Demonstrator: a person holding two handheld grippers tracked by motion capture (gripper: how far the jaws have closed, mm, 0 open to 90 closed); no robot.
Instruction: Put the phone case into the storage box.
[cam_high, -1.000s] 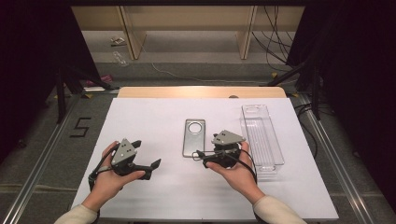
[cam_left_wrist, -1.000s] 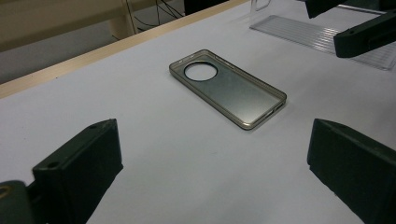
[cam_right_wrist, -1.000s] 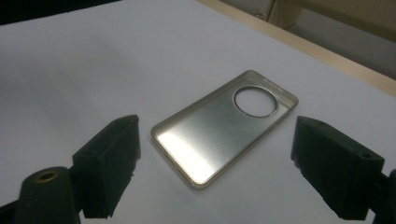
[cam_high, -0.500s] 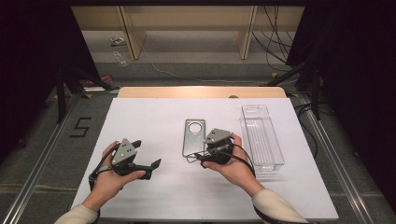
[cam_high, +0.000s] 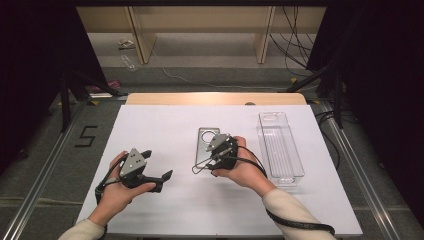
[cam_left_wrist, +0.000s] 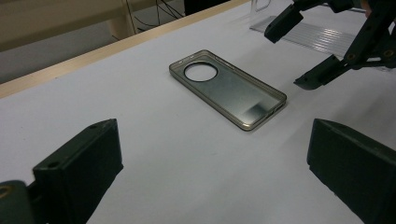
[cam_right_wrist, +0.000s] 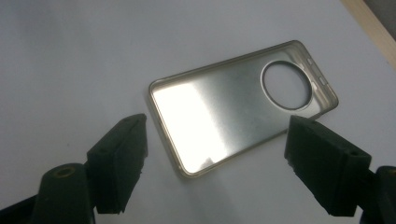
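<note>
The translucent grey phone case with a round camera cutout (cam_right_wrist: 238, 109) lay flat on the white table sheet (cam_high: 165, 125), just ahead of the right gripper (cam_high: 218, 146), whose black jaws stood apart on either side of its near end. That gripper had moved forward over the case within the last second, likely lining up a grasp. The left gripper (cam_high: 150, 167) had stayed put, jaws apart, well to the case's side. I counted one case, one clear plastic tray (cam_high: 280, 145), two grippers.
</note>
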